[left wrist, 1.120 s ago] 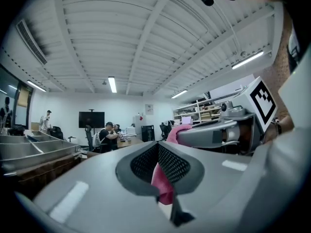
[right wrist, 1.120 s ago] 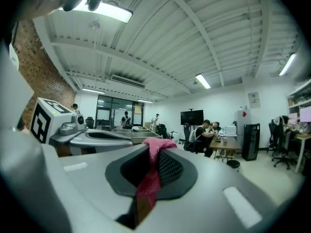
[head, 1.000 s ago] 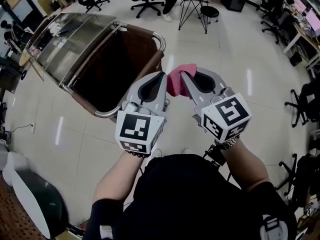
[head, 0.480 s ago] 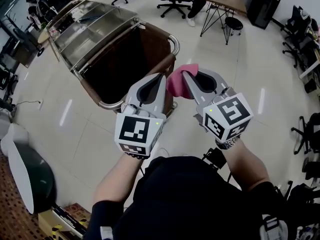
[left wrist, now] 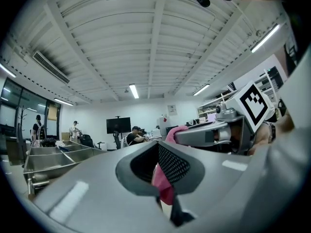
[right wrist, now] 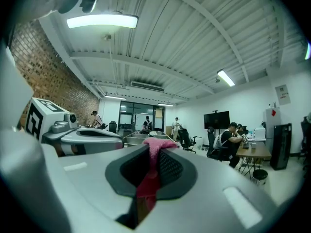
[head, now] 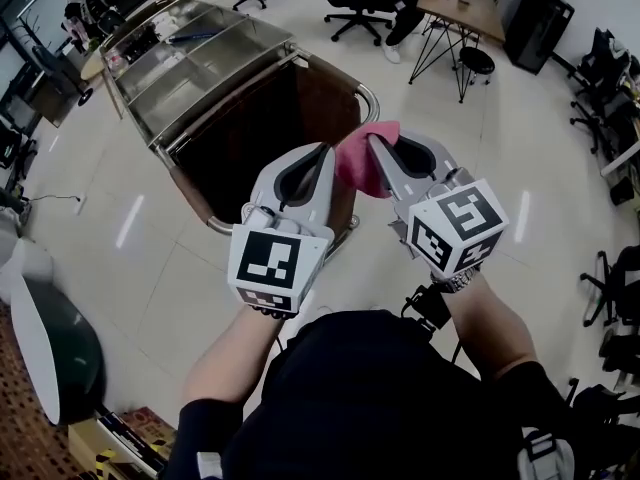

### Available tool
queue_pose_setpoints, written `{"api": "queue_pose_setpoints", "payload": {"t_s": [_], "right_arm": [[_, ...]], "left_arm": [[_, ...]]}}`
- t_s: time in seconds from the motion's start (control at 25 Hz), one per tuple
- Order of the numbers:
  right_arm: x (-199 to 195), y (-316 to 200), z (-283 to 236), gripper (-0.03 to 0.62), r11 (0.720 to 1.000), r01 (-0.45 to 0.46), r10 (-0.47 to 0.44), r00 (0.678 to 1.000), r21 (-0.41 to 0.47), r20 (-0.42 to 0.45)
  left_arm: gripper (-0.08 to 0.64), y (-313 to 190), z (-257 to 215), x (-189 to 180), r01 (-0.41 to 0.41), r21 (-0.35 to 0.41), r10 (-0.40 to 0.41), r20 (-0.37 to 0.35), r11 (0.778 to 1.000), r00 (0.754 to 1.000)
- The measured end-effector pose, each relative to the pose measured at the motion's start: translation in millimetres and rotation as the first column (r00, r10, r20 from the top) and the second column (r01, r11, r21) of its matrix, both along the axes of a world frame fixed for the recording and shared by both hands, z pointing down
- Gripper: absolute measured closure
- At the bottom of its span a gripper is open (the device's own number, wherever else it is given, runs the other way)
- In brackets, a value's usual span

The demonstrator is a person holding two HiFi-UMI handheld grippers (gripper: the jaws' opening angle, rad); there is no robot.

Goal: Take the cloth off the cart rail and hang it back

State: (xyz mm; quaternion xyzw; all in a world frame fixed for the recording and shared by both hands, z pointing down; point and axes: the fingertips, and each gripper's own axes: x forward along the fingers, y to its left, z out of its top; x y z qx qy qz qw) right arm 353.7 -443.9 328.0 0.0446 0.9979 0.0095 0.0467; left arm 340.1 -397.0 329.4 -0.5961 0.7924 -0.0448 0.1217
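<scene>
Both grippers hold a pink cloth [head: 356, 164] up in front of the person, over the near corner of the cart. My left gripper [head: 322, 152] is shut on the cloth's left part, and the cloth [left wrist: 163, 184] shows pinched between its jaws. My right gripper [head: 372, 140] is shut on the right part, with the cloth [right wrist: 156, 147] bunched out past its tips. The two grippers stand side by side, tips nearly touching. The cart's chrome rail [head: 368, 92] curves round a brown bag [head: 250, 128] just beyond the grippers. No cloth hangs on the rail.
Steel trays [head: 180, 58] fill the cart's far half. A table [head: 462, 6] with a stool [head: 478, 60] and office chairs stand at the back right, with a black cabinet [head: 540, 13] beside them. A dark rounded object [head: 55, 343] lies at the lower left. People stand and sit in the distance.
The cart has come closer and further right in the head view, so the grippers now overlap its near corner. Both grippers still hold the pink cloth together.
</scene>
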Motion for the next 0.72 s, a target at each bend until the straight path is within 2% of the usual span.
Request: {"api": "queue_pose_setpoints", "payload": {"t_s": [0.12,0.36,0.52,0.64,0.72], "right_arm": [[-9,-12,-10,0.574,1.000,0.027,-0.027,1.000,-0.014,-0.011],[-32,-41,-20,0.574,0.990,0.136,-0.139,0.989,-0.043,-0.059],[-55,-69,-10,0.574,0.981,0.181,-0.188,0.977,-0.075,-0.102],[-72,-87,6,0.572,0.974,0.198,-0.213,0.967,-0.114,-0.138],[-80,-92,18,0.572,0.970,0.205,-0.225,0.961,-0.131,-0.159]], "left_arm": [[0.557,-9,-11,-3,0.026,-0.004,-0.026,-0.002,1.000,1.000],[0.557,-34,-37,-16,0.140,0.001,-0.140,-0.020,0.990,0.990],[0.557,-54,-36,-26,0.207,-0.049,-0.210,-0.074,0.977,0.975],[0.557,-66,-30,-36,0.242,-0.061,-0.246,-0.082,0.968,0.966],[0.557,-69,-29,-41,0.256,-0.032,-0.257,-0.050,0.966,0.965]]}}
